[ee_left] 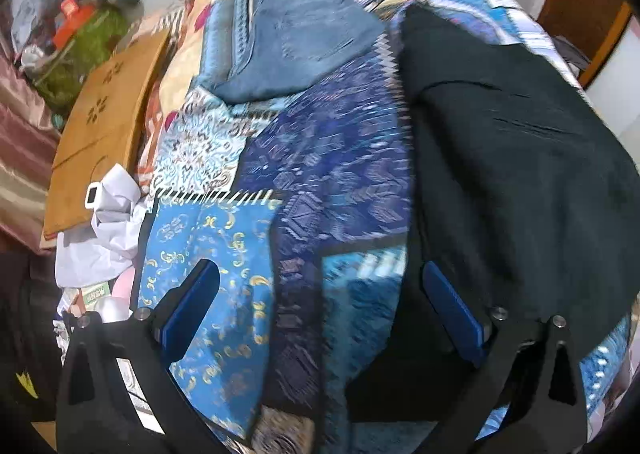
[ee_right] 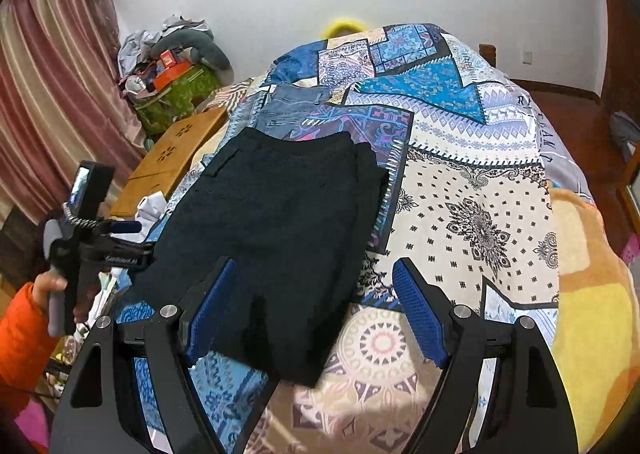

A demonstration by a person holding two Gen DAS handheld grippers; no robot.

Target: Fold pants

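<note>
Black pants (ee_right: 272,222) lie folded flat on the patterned quilt (ee_right: 472,182); they also show at the right of the left wrist view (ee_left: 512,174). My left gripper (ee_left: 320,286) is open and empty above the quilt by the pants' left edge; it also shows at the left of the right wrist view (ee_right: 120,238). My right gripper (ee_right: 312,286) is open and empty above the pants' near end. Folded blue jeans (ee_left: 296,42) lie farther up the bed, also in the right wrist view (ee_right: 292,110).
A brown board (ee_left: 104,122) and white crumpled cloth (ee_left: 104,230) sit left of the bed. A cluttered green bin (ee_right: 176,94) stands by the pink curtain (ee_right: 52,94). An orange-yellow blanket (ee_right: 592,274) lies at the bed's right edge.
</note>
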